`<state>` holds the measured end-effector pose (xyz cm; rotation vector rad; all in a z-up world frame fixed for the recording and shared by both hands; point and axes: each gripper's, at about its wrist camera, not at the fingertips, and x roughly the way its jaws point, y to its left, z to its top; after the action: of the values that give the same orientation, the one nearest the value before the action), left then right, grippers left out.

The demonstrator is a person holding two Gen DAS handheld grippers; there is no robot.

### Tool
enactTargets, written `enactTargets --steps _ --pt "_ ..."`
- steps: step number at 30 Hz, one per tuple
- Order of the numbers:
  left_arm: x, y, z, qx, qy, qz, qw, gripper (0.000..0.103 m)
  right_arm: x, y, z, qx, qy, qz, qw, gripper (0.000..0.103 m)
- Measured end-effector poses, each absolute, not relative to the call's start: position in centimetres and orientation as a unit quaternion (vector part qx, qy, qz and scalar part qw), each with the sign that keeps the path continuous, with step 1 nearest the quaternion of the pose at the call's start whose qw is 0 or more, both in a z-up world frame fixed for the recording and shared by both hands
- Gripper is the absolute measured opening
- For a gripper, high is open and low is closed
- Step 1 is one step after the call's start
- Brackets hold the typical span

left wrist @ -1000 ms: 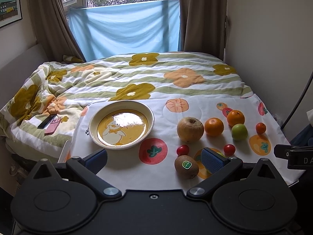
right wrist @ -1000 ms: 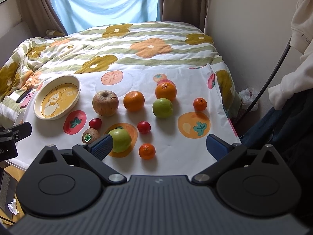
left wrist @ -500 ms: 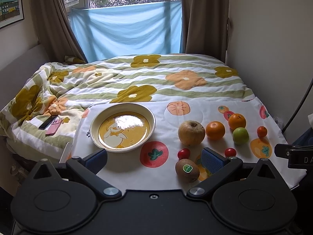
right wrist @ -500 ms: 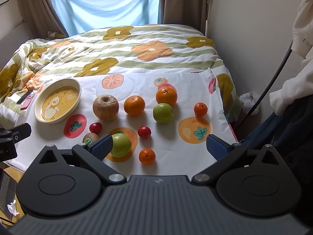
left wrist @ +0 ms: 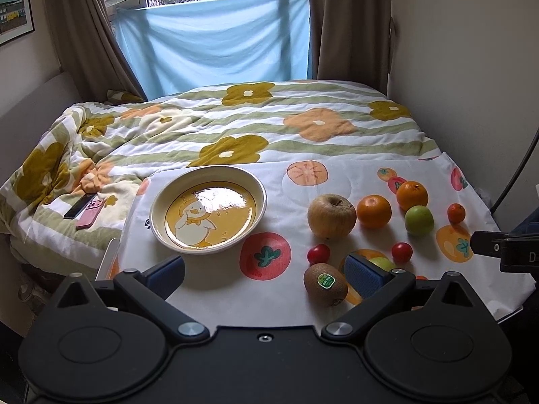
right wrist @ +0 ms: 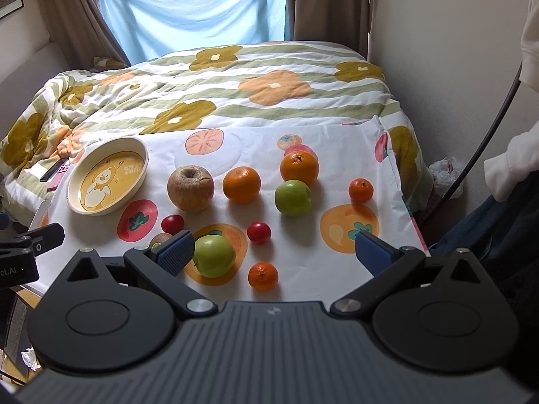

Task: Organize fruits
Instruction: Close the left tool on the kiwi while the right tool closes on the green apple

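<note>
Both cameras now sit a little further back from the cloth (right wrist: pixel 235 148) than a second ago. The plate (left wrist: pixel 259 198) is empty; the fruits, from big apple (right wrist: pixel 190 187) to small tomatoes, lie untouched. Left gripper (left wrist: pixel 266 269) and right gripper (right wrist: pixel 274 252) are spread wide, holding nothing: sorting is not begun.

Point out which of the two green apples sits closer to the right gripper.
The near green apple, beside the right gripper's left finger; the other green apple lies farther back by the oranges.

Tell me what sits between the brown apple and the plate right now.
Nothing: bare printed cloth separates the brown apple from the plate, shown in the right wrist view and confirmed in the left.
</note>
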<state>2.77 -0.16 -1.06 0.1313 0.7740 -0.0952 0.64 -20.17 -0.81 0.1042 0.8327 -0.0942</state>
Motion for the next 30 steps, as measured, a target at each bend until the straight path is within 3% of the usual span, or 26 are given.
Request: enactTargets --steps 12,23,30 --pt "5.2 -0.4 -6.9 0.106 0.369 -0.133 0.914 0.102 3.2 -18.7 -6.8 0.072 0.417 0.004 0.906 0.103" --pt "6.4 -2.5 -13.8 0.177 0.357 -0.230 0.888 0.102 5.1 -16.6 -12.0 0.026 0.411 0.050 0.910 0.103" --pt "7.3 -3.1 -16.5 0.185 0.366 -0.240 0.880 0.096 6.0 -16.3 -14.1 0.026 0.402 0.069 0.912 0.103"
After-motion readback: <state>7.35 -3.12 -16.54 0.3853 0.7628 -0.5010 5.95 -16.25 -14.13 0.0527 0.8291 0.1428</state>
